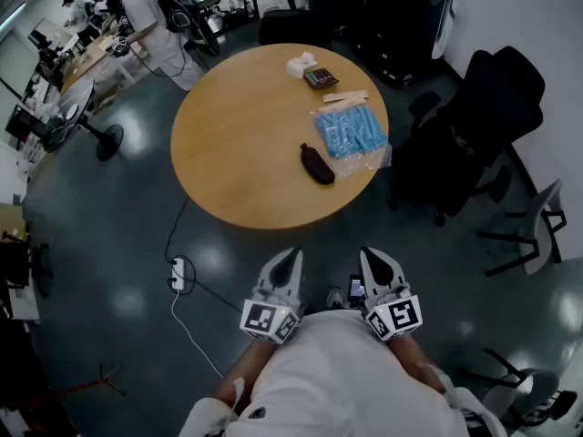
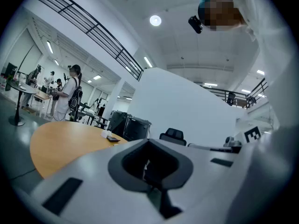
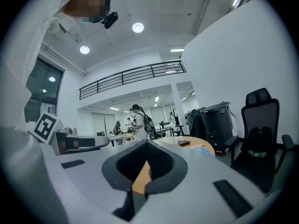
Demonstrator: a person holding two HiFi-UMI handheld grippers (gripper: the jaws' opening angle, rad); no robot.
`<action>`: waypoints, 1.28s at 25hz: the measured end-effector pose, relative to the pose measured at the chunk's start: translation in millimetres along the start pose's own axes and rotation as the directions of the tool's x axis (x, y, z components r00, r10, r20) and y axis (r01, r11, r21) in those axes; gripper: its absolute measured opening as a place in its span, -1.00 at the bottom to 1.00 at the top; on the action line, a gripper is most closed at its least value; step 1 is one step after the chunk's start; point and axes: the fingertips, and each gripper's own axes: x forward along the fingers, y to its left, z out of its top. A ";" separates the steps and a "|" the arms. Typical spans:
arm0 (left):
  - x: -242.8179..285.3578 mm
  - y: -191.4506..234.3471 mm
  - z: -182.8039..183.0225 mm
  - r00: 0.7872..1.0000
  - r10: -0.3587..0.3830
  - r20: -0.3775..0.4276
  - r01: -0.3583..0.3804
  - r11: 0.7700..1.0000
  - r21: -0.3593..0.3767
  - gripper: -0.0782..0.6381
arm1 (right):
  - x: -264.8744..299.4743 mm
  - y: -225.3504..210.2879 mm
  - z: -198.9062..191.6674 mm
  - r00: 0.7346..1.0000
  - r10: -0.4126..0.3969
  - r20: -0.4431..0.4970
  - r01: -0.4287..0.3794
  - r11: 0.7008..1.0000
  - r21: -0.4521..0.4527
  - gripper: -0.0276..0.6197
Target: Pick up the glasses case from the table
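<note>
The glasses case point(image 1: 317, 165) is a dark oblong pouch lying on the round wooden table point(image 1: 237, 144), right of its middle and just left of a blue plastic packet point(image 1: 351, 133). My left gripper point(image 1: 290, 255) and right gripper point(image 1: 373, 253) are held side by side close to my chest, well short of the table's near edge and pointing level toward it. Both have their jaws together with nothing between them. In the left gripper view the left gripper point(image 2: 148, 143) frames the table top point(image 2: 60, 139); the right gripper point(image 3: 147, 143) does the same in the right gripper view. The case does not show in either gripper view.
A calculator point(image 1: 320, 78), a white tissue box point(image 1: 301, 64) and a flat wooden strip point(image 1: 346, 96) lie at the table's far side. Black office chairs point(image 1: 483, 126) stand to the right. A power strip point(image 1: 178, 271) with cable lies on the floor. A person point(image 1: 150, 16) stands at far left.
</note>
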 end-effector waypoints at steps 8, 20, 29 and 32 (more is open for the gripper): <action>2.0 -0.4 -0.2 1.000 0.005 -0.010 -0.005 1.000 0.005 -0.76 | 3.5 -1.4 -0.1 1.000 0.003 0.001 -0.003 1.000 0.011 -0.87; 8.5 3.5 -23.2 0.997 0.046 -0.058 -0.049 0.997 -0.051 -0.76 | -3.3 -12.2 -2.9 0.999 0.040 0.005 -0.040 0.999 0.028 -0.87; 51.2 65.4 -25.1 0.988 0.094 -0.122 -0.093 0.996 0.013 -0.76 | 38.0 -31.2 -21.0 0.994 0.086 -0.065 -0.086 0.996 0.003 -0.87; 88.8 97.6 -18.9 0.991 0.057 -0.122 -0.055 0.998 0.013 -0.76 | 77.1 -42.3 -14.2 0.997 0.071 -0.043 -0.071 0.997 -0.018 -0.87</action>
